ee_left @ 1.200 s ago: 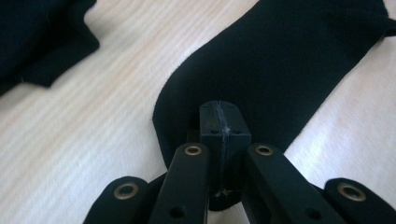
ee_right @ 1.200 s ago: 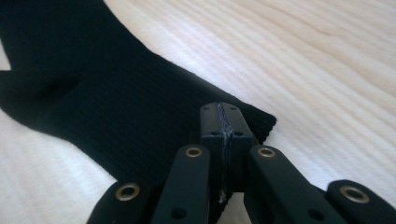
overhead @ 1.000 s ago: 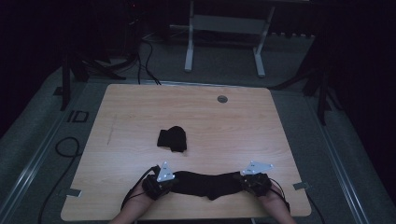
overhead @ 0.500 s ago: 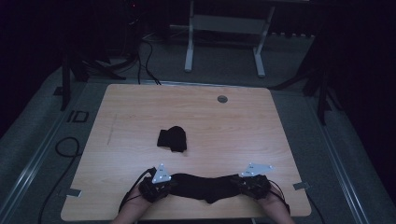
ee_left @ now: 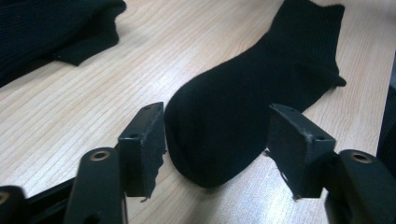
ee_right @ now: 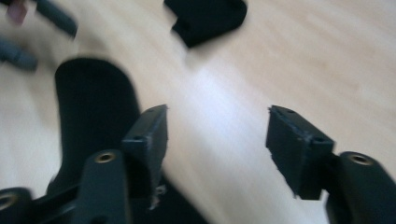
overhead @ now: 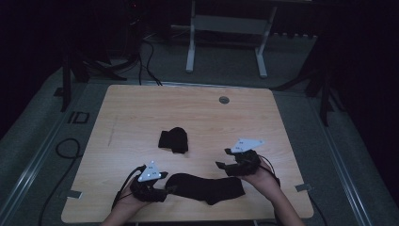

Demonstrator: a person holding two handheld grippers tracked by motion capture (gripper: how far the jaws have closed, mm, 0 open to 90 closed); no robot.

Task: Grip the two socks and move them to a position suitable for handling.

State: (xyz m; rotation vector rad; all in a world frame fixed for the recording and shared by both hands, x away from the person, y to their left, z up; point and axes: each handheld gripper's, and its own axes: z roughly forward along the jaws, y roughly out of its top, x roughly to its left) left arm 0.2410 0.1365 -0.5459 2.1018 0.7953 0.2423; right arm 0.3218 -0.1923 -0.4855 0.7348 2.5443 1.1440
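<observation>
A: Flat sock (overhead: pixel 207 187) lies stretched along the counter's (overhead: pixel 141 108) near edge. Left tongs (overhead: pixel 164 192), just opening, stand wide around its toe, unpressed. Right tongs (overhead: pixel 225 158), likewise opening, hang wide and empty above the cuff end.

B: Folded sock (overhead: pixel 173 140) sits mid-counter, likely done; the flat one remains unfolded.

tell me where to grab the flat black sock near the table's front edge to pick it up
Grip the flat sock at its rounded toe end, coming in low from the left, where the open left gripper already straddles it. It lies flat, so a jaw probably has to slide under the thin edge.
</observation>
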